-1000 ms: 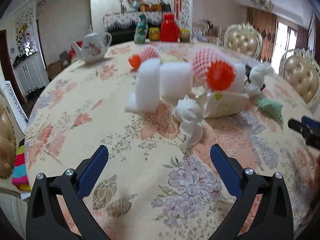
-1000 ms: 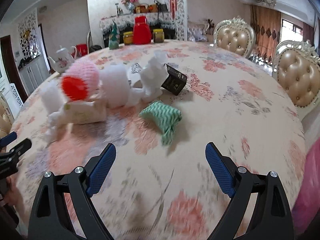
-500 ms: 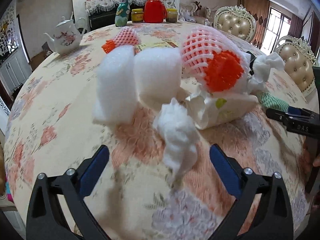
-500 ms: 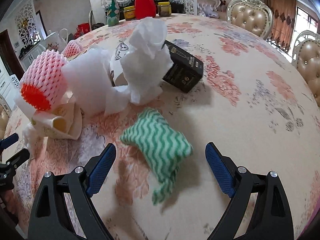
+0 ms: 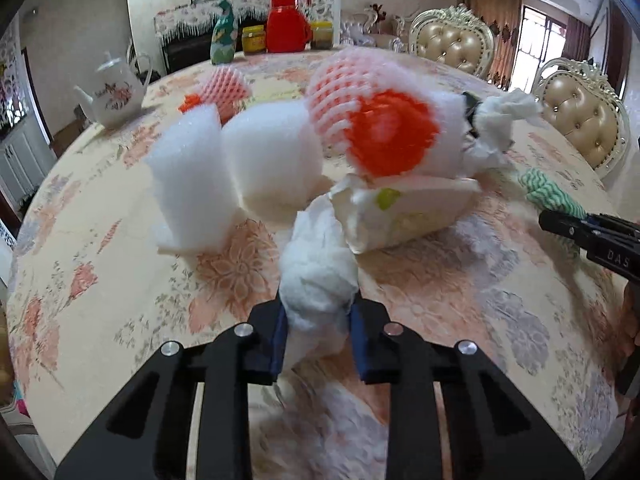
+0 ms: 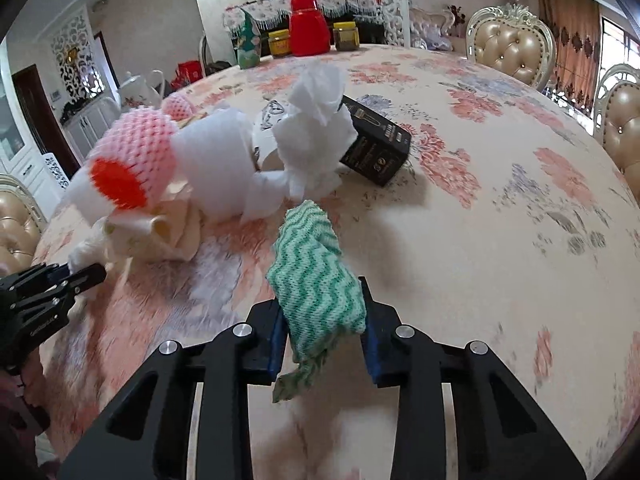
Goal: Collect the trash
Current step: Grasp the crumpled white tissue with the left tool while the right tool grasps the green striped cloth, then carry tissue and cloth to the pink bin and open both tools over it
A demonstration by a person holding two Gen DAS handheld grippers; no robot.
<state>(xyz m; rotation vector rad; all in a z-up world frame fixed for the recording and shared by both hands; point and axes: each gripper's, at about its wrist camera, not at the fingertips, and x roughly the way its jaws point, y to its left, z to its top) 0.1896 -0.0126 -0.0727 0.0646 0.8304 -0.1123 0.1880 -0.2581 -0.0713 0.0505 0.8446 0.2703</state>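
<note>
Left gripper (image 5: 318, 334), wide apart half a second ago, is now clamped on the crumpled white tissue (image 5: 316, 276) on the floral tablecloth (image 5: 100, 240), just before the white foam blocks (image 5: 192, 184) and pink foam net (image 5: 372, 120). Right gripper (image 6: 324, 338), likewise apart earlier, now pinches the green-striped cloth (image 6: 316, 280), near the black box (image 6: 376, 148).

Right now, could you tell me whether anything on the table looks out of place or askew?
Yes: a black box lies tilted against a crumpled white tissue, amid loose foam pieces on the floral tablecloth. The left gripper grips a tissue wad; the right gripper grips a green cloth.
</note>
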